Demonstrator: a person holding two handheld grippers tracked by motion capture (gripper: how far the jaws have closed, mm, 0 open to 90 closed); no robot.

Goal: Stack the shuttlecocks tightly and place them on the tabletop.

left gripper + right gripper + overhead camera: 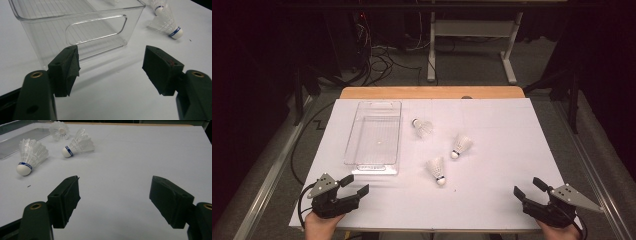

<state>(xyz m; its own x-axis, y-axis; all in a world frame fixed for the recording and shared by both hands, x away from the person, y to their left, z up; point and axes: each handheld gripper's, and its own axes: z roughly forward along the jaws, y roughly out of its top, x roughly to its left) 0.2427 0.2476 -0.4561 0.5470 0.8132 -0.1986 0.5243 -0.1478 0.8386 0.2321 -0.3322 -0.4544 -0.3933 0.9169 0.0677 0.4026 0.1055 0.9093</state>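
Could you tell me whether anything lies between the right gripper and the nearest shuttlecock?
Nothing does. In the high view, bare white table runs from the right gripper to the nearest shuttlecock; the right gripper view shows just a tiny dark speck there.

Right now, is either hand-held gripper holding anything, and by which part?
Nothing is held. The left hand-held gripper and right hand-held gripper are both open; the shuttlecocks lie untouched.

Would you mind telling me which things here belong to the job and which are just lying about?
Part of the job:
three shuttlecocks
clear plastic bin
left gripper, open
right gripper, open

Just lying about:
cables on the floor
white desk frame behind the table
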